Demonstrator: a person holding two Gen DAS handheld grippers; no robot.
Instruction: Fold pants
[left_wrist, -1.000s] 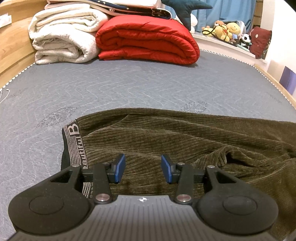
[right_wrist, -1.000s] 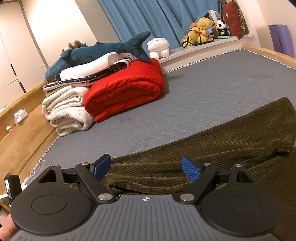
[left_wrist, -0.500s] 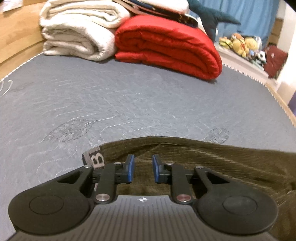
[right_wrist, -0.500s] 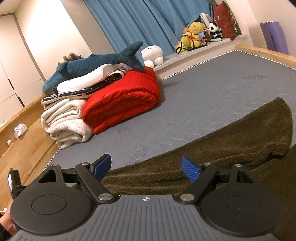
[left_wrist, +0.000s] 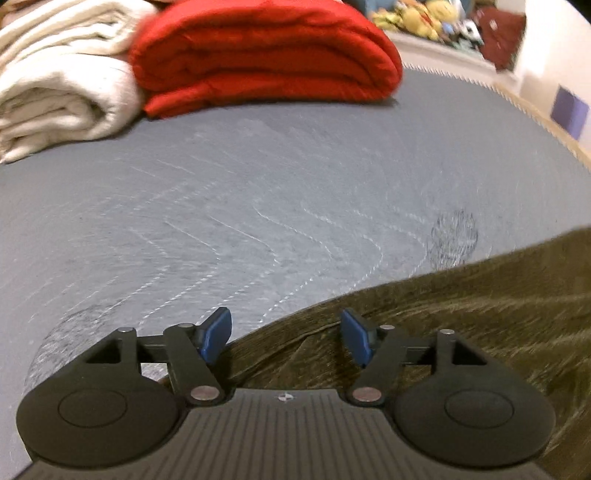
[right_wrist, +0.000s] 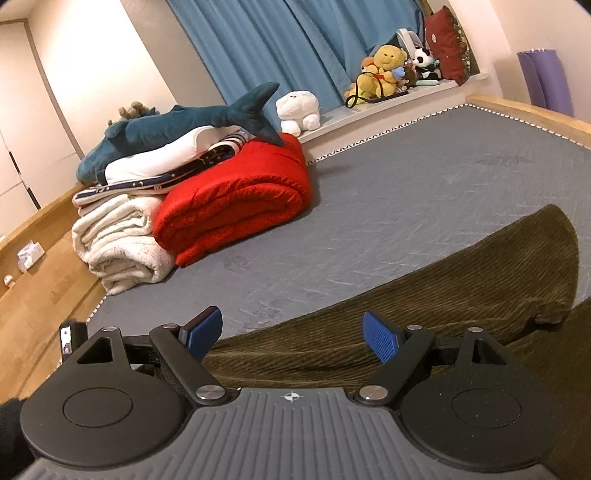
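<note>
While lying spread across the grey mattress (right_wrist: 424, 192), filling the 3-to-6 o'clock part of both wrist views: olive corduroy pants (right_wrist: 424, 306), ribbed, rumpled, one rounded end reaching toward 2 o'clock in the right view. Hovering low over the near edge of the fabric, left claw (left_wrist: 285, 334) gaping wide, blue pads apart, gripping nothing; left pad sitting over bare mattress, right pad over corduroy. Hanging likewise over the pants, right claw (right_wrist: 293, 334) spread fully open, nothing between its pads. Touching the cloth or floating just above — impossible to tell for either. Resting at 11 o'clock on the mattress, red folded quilt (right_wrist: 236, 199) pressing against a cream rolled blanket (right_wrist: 118, 243); sprawling on top of that pile, a blue plush shark (right_wrist: 184, 122). Crowding the window ledge at 1 o'clock, stuffed toys (right_wrist: 384, 70) before blue curtains (right_wrist: 288, 40).
</note>
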